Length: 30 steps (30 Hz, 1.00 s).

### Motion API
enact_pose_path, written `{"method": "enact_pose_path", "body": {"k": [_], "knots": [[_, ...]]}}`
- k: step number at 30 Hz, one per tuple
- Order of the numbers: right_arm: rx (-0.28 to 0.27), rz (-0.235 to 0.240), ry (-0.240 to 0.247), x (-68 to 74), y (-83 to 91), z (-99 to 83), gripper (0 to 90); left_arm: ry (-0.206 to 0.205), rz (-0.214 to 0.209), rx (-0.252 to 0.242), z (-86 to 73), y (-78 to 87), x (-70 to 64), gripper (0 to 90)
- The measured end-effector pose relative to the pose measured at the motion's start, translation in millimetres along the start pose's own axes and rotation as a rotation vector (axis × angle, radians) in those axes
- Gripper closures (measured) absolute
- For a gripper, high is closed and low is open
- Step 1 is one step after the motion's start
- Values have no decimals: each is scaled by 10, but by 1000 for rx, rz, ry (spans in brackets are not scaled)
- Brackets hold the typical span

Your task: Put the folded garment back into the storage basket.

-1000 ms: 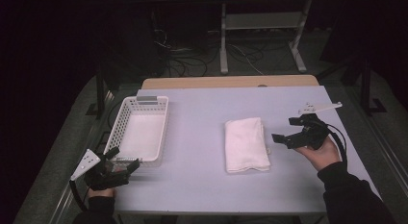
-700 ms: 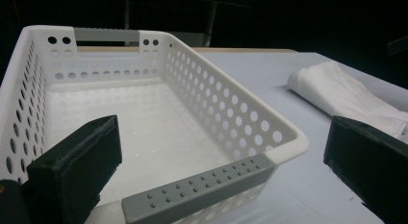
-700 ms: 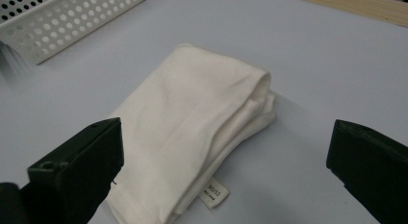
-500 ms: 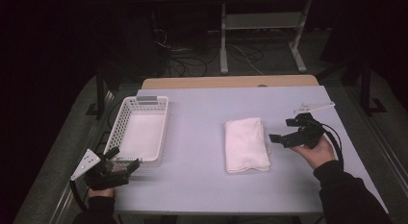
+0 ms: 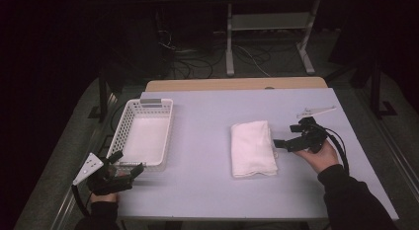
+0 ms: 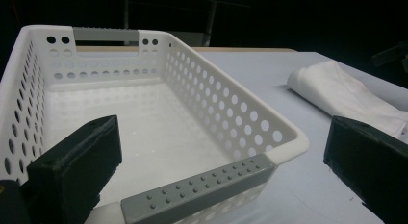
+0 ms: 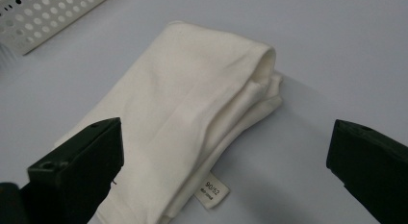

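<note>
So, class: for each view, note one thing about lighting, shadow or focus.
High view: the table is lit while the room behind falls to near black. Left gripper view: the basket is sharp, the near tongs soft, the background dark. Right gripper view: even light, a soft shadow beside the folded cloth, its label legible.

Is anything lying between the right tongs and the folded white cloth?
Nothing visible does. The right tongs stand open just beside the folded white cloth, and in the right gripper view the cloth lies between the jaws on bare table.
</note>
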State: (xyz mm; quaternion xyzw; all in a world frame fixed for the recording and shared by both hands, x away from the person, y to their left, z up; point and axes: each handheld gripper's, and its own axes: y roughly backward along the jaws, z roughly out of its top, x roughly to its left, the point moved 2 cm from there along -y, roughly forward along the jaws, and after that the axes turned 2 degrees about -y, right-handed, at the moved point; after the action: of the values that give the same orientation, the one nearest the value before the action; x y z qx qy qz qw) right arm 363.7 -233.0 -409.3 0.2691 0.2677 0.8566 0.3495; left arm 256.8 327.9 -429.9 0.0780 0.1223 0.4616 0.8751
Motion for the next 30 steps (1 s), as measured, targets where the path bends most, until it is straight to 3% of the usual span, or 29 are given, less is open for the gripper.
{"method": "enact_pose_path", "body": {"k": [30], "knots": [[125,87,-86,-82,-334,-158,0,-7,-3,1,4,-15,-4,0]]}}
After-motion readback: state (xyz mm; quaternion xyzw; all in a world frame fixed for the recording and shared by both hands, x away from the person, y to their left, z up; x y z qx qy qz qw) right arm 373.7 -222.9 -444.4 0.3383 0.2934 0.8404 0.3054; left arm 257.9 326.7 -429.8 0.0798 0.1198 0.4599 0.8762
